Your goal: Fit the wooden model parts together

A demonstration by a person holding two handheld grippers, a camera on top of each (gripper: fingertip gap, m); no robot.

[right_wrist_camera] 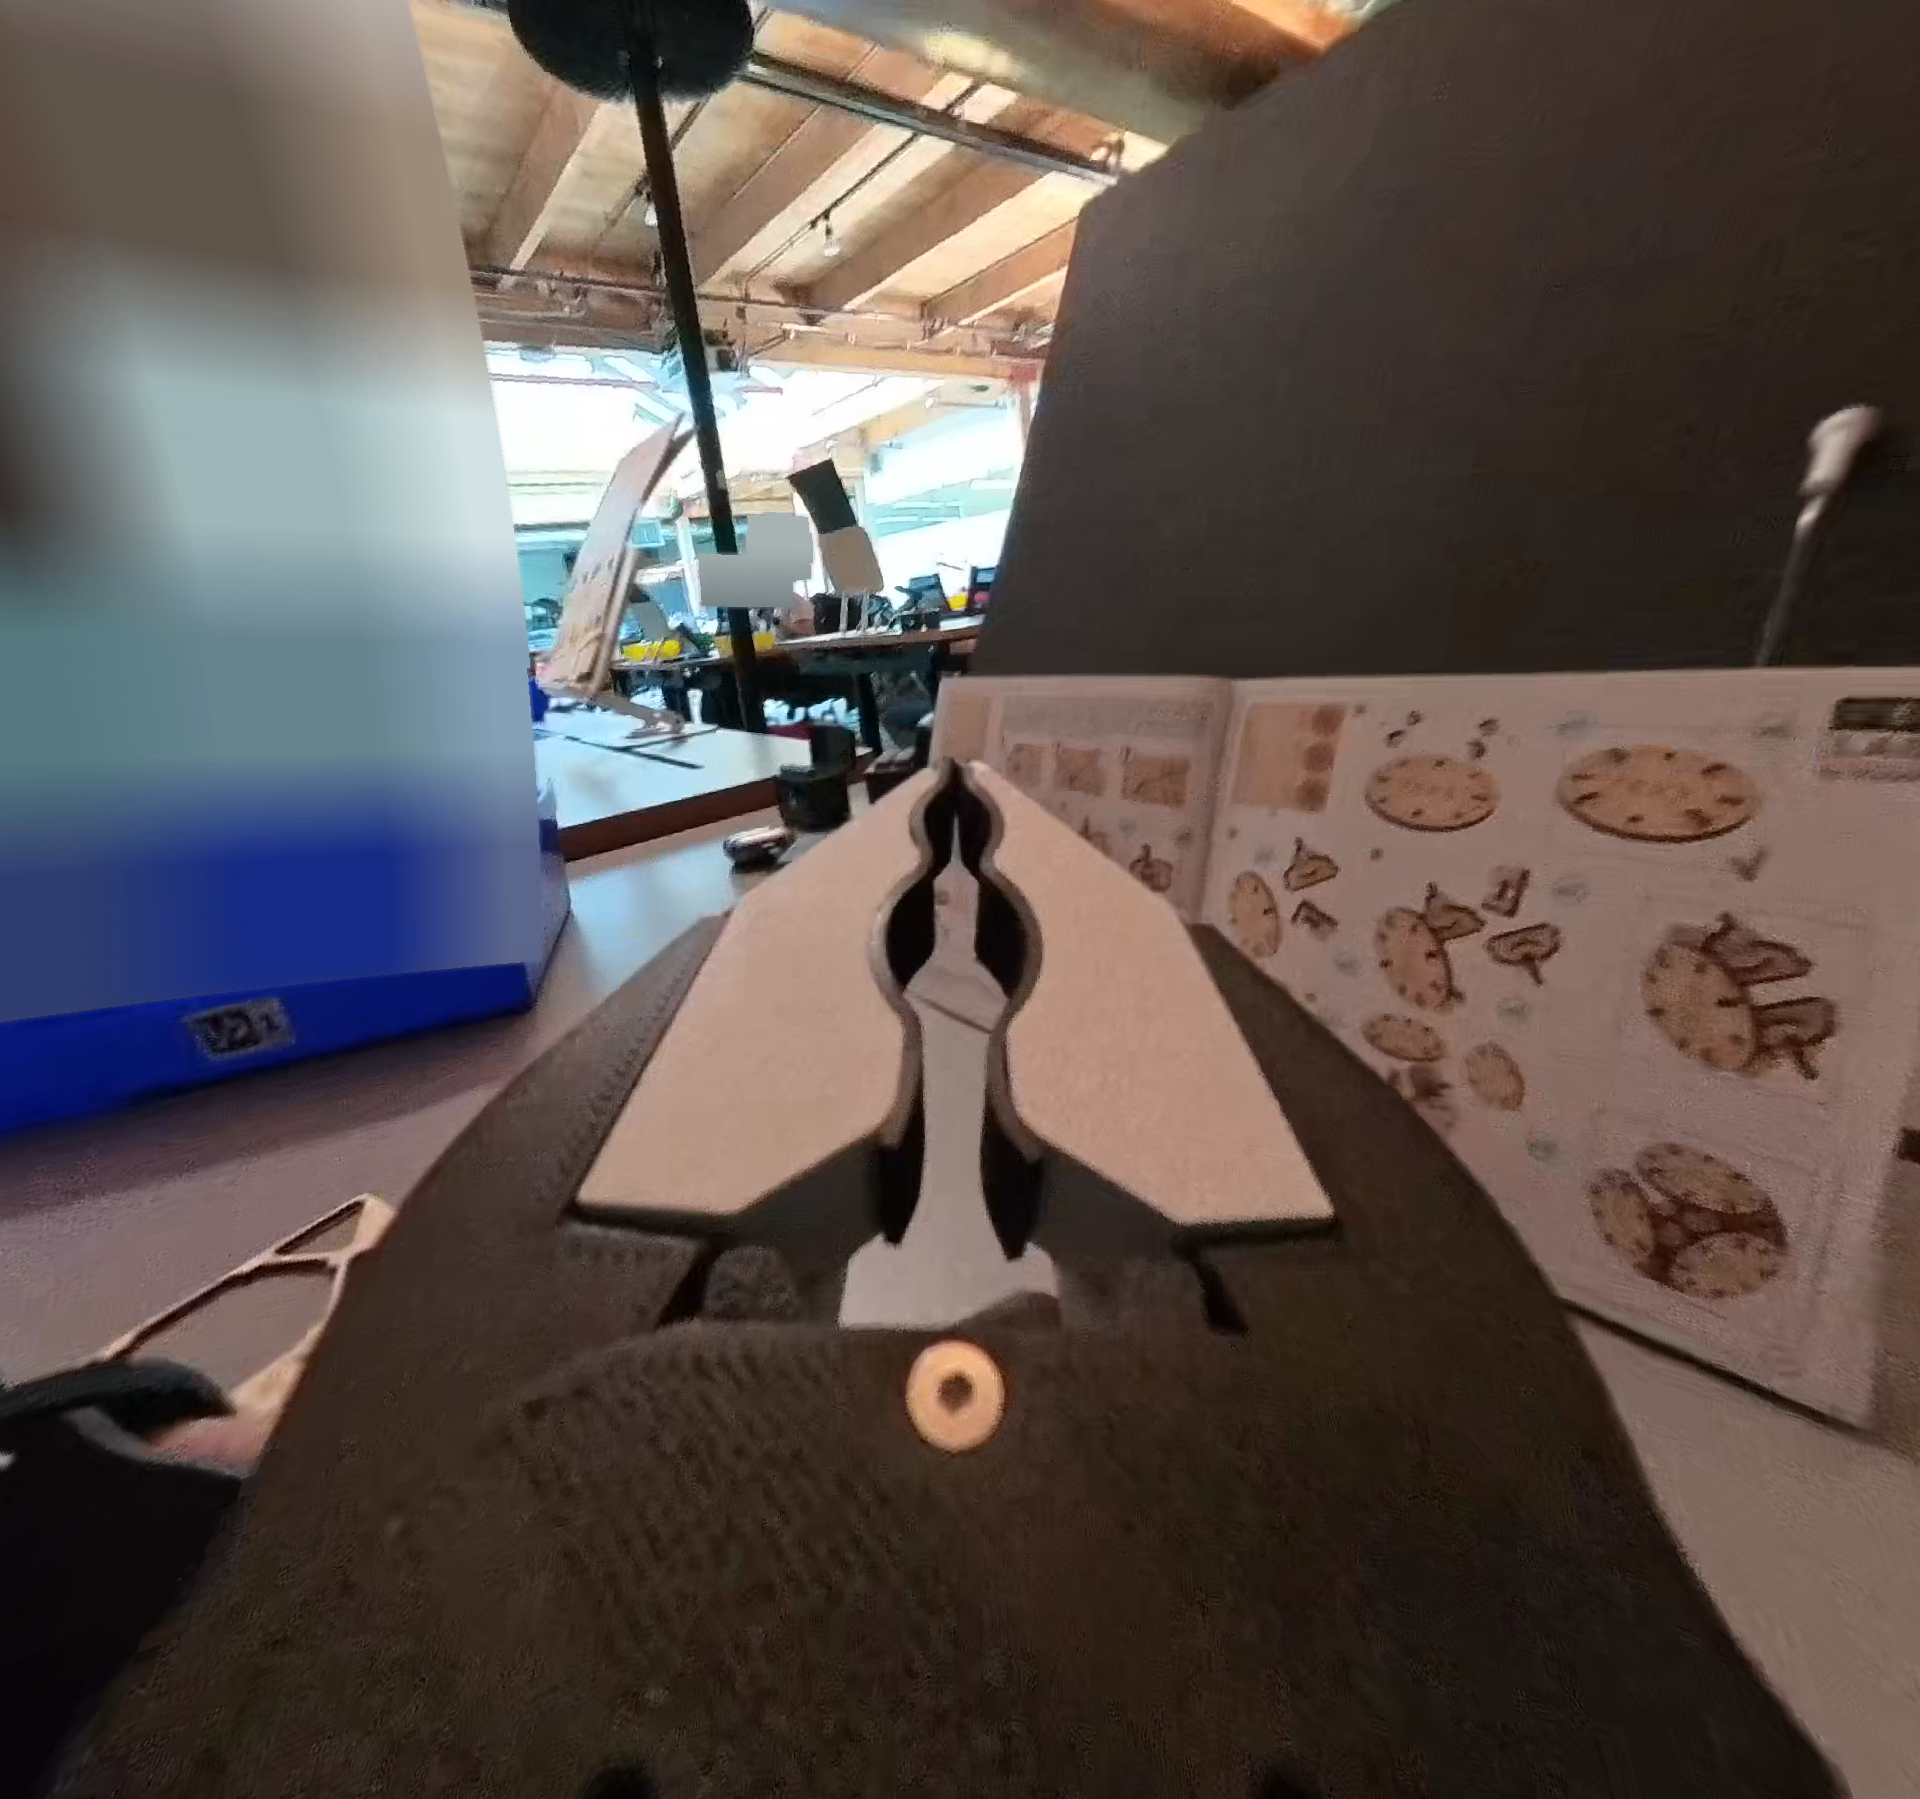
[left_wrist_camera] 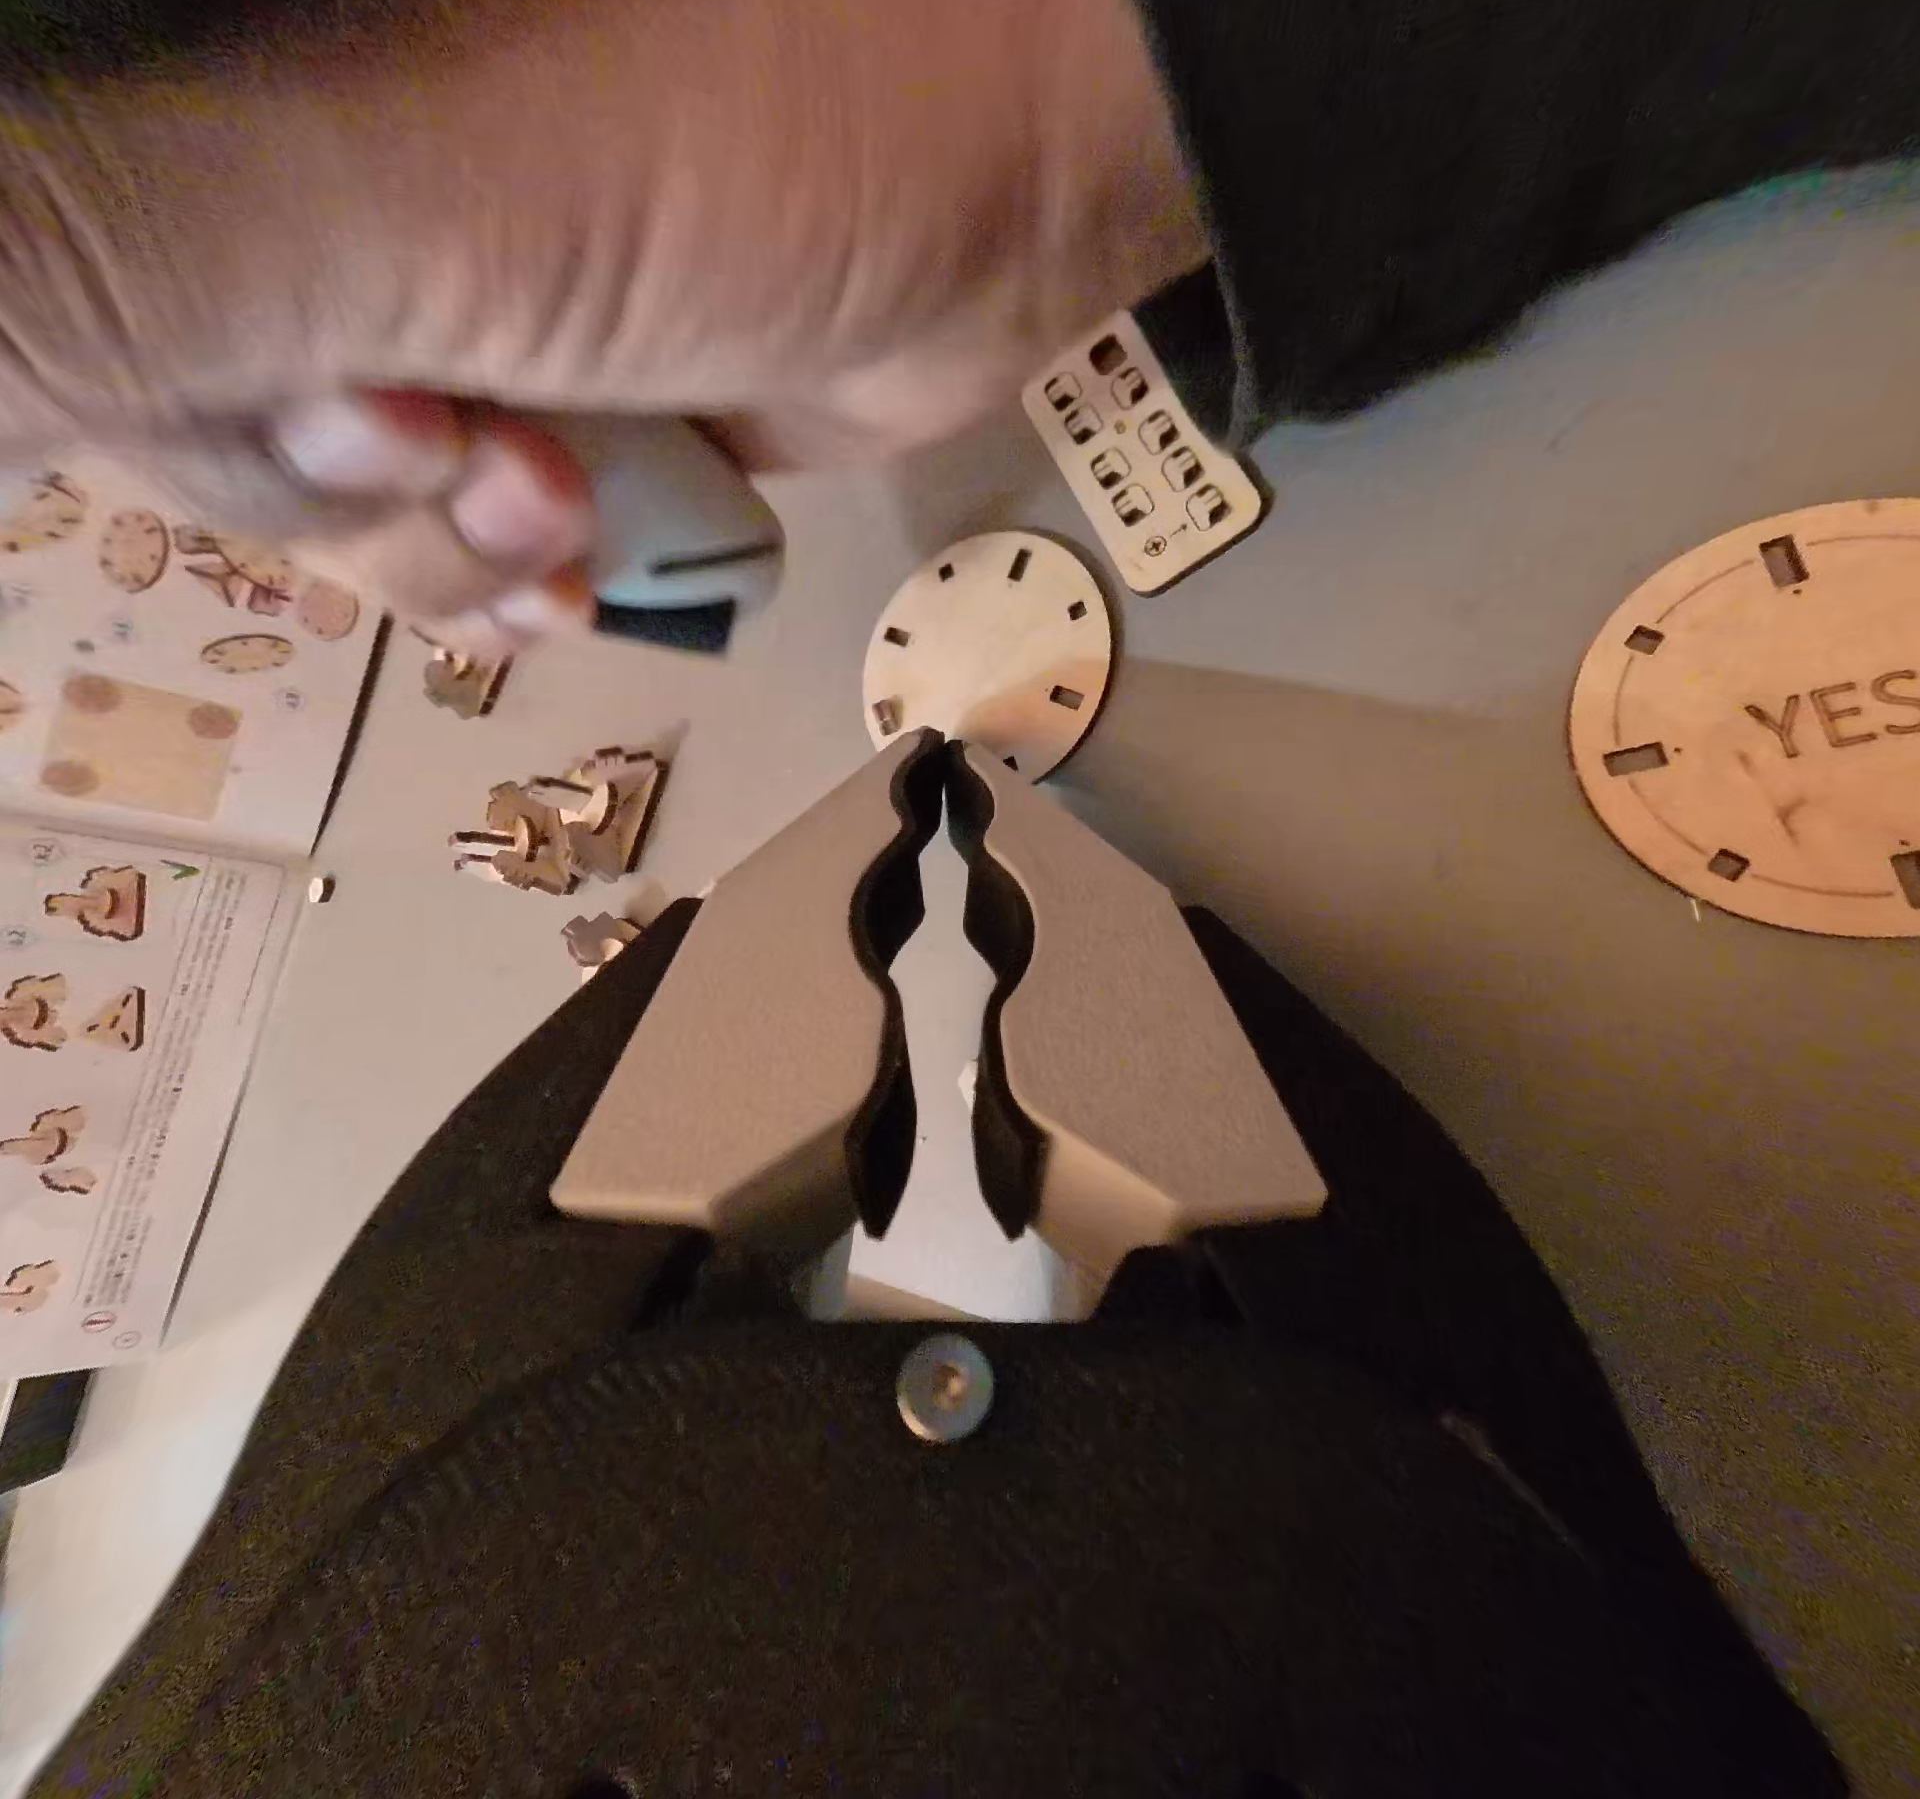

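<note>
The left gripper (left_wrist_camera: 943, 747) is pointing down at the table (left_wrist_camera: 1403, 1074), and its jaws are pressed together with nothing between them. Its tips are hanging over the near edge of a small wooden disc (left_wrist_camera: 987, 648) with slots around the rim; whether they are touching the wood I cannot tell. Just beyond the disc, to the right of the jaws, a small wooden card (left_wrist_camera: 1143, 450) with rows of cut-outs is lying. Well apart to the right a bigger wooden disc (left_wrist_camera: 1756, 721) with slots and engraved letters is lying flat. To the left of the jaws small wooden assemblies (left_wrist_camera: 561, 824) are sitting on the table, and farther left an open instruction booklet (left_wrist_camera: 156, 918) is lying. A blurred hand (left_wrist_camera: 468, 502) is reaching in above them, left of the tips.

The right gripper (right_wrist_camera: 961, 773) is looking forward, low over the table, and its jaws are also closed on nothing. To the right of the jaws the booklet's pages (right_wrist_camera: 1507, 918) are standing up against a dark panel (right_wrist_camera: 1455, 399). To the left a blue box (right_wrist_camera: 260, 1022) is standing, and near the bottom left a wooden frame piece (right_wrist_camera: 291, 1271) is lying. Beyond the tips a black pole (right_wrist_camera: 686, 347) is rising.
</note>
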